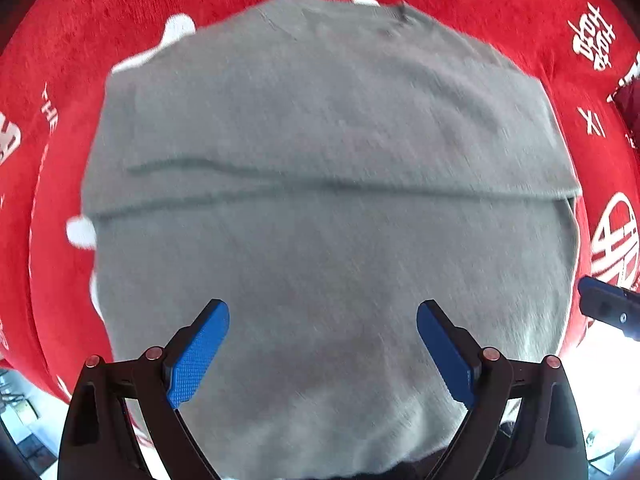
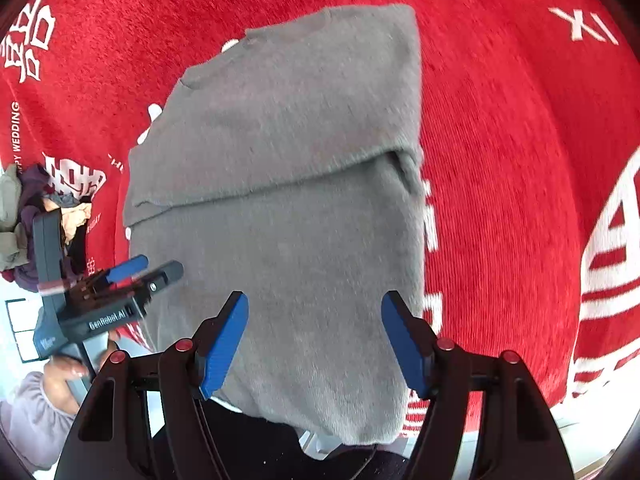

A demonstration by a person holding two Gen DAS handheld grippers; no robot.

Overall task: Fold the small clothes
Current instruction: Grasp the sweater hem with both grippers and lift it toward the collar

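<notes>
- Both claws stand spread with nothing between their blue textured pads: the left claw (image 1: 323,350) hovers over the near half of the grey knitted garment (image 1: 320,200); the right claw (image 2: 315,342) hangs over the same cloth's near end (image 2: 296,240), empty too.
- That grey knit lies partly folded on the red plush cloth printed with white lettering (image 2: 500,140) that covers the bench; one layer is doubled over, its edge running from 9 to 3 o'clock across the middle in the left wrist view; the collar sits toward 12 o'clock.
- Risk, as I judge it: the near end appears to droop past the bench edge at 6 o'clock in the right wrist view; its weight could drag the fold loose.
- A claw closing on the top layer only would peel it off and undo the fold; a bite through both layers is needed.
- Plush under knit grips; a sideways pull may bunch the red cloth and skew the edges.
- The heap of mixed clothes (image 2: 24,216) at 9 o'clock lies near the left claw's side; a wide swing could snag it.
</notes>
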